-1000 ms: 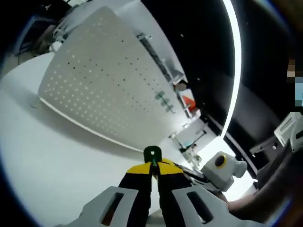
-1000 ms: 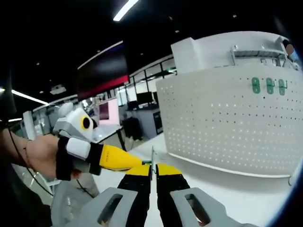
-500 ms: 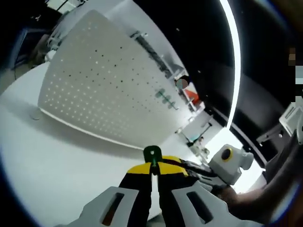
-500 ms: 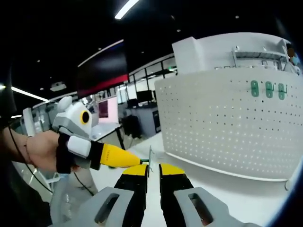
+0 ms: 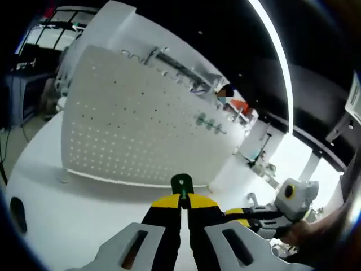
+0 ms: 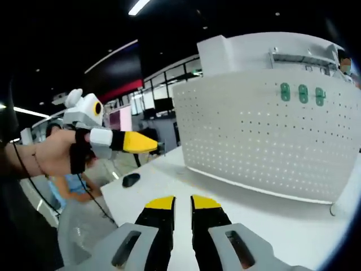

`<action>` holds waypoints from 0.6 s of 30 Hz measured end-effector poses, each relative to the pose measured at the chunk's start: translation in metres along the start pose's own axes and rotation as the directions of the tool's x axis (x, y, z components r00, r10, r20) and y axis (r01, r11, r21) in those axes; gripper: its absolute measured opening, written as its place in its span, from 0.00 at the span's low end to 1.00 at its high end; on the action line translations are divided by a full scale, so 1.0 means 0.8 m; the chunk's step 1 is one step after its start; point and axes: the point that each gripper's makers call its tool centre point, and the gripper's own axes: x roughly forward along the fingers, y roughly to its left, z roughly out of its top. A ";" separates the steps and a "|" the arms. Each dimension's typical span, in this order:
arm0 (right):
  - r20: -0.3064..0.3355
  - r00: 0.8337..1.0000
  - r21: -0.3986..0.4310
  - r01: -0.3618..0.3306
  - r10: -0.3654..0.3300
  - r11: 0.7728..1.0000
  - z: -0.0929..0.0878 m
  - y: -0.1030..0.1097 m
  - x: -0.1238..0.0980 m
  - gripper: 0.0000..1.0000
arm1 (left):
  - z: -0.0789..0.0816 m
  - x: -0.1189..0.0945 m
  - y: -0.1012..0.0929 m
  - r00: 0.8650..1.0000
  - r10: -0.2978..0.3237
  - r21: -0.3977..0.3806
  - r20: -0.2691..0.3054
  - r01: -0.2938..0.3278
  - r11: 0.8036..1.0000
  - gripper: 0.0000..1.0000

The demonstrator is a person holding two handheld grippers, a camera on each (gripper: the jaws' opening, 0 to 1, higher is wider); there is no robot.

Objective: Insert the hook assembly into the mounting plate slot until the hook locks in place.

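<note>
A green hook (image 5: 181,183) was pinched between the left gripper (image 5: 181,204) jaws, apart from the pegboard (image 5: 141,130). The right gripper (image 6: 177,204) was held slightly parted, seemingly empty. Three green hooks (image 6: 302,94) were already mounted on the pegboard.

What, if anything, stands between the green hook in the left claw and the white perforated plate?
Nothing visible does. The left claw holds the green hook above bare white table, and the perforated plate stands upright beyond it. Three green hooks already hang there.
</note>
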 end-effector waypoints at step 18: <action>-0.035 0.998 0.036 0.059 -0.058 0.998 -0.024 -0.027 -0.027 0.08 | 0.105 0.044 0.069 0.964 0.199 0.297 0.175 -0.244 0.923 0.03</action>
